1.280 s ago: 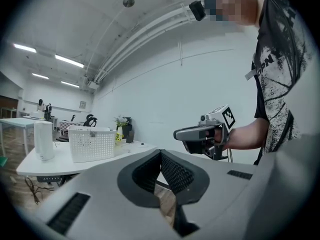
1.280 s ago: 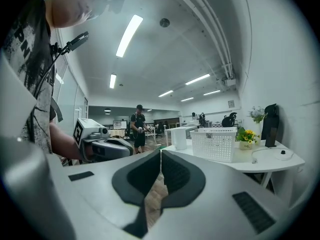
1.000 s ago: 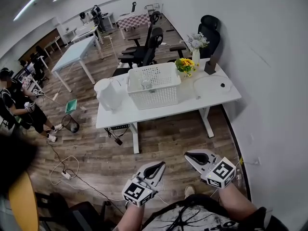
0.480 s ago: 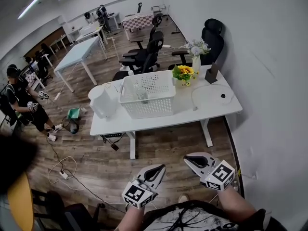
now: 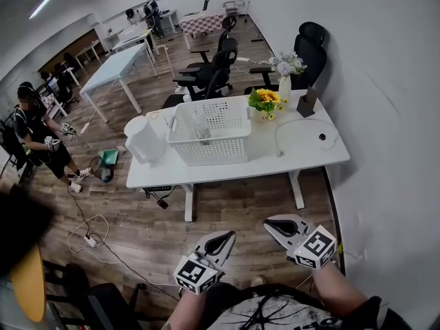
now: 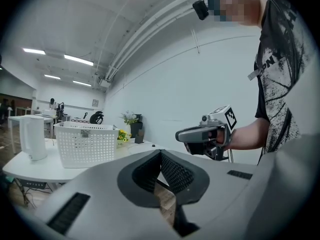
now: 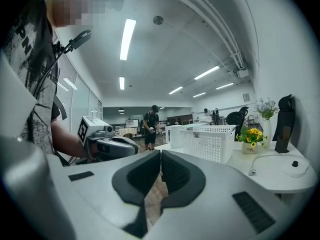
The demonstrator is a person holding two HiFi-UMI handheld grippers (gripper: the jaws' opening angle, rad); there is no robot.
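Note:
Both grippers hang in the air in front of my body, over the wooden floor and short of a white desk [image 5: 302,158]. My left gripper [image 5: 223,237] is shut and holds nothing; its jaws [image 6: 160,154] meet tip to tip. The right gripper [image 5: 273,223] is shut too, and its closed jaws [image 7: 160,153] are empty. Each one shows in the other's view, held in a hand: the right gripper [image 6: 200,134] and the left gripper [image 7: 112,145]. On the desk stand a white perforated basket [image 5: 210,130], a white kettle [image 5: 144,139] and yellow flowers [image 5: 265,100].
A vase of pale flowers [image 5: 285,74], a black upright object [image 5: 304,102] and a cable with a round pad [image 5: 320,137] share the desk. Black office chairs [image 5: 213,71] stand behind it. A person [image 5: 38,133] stands far left. Cables [image 5: 89,239] lie on the floor. A white wall closes the right.
Both grippers stay shut and side by side. The views have shifted a little: the basket and kettle now look somewhat nearer and further left in the left gripper view.

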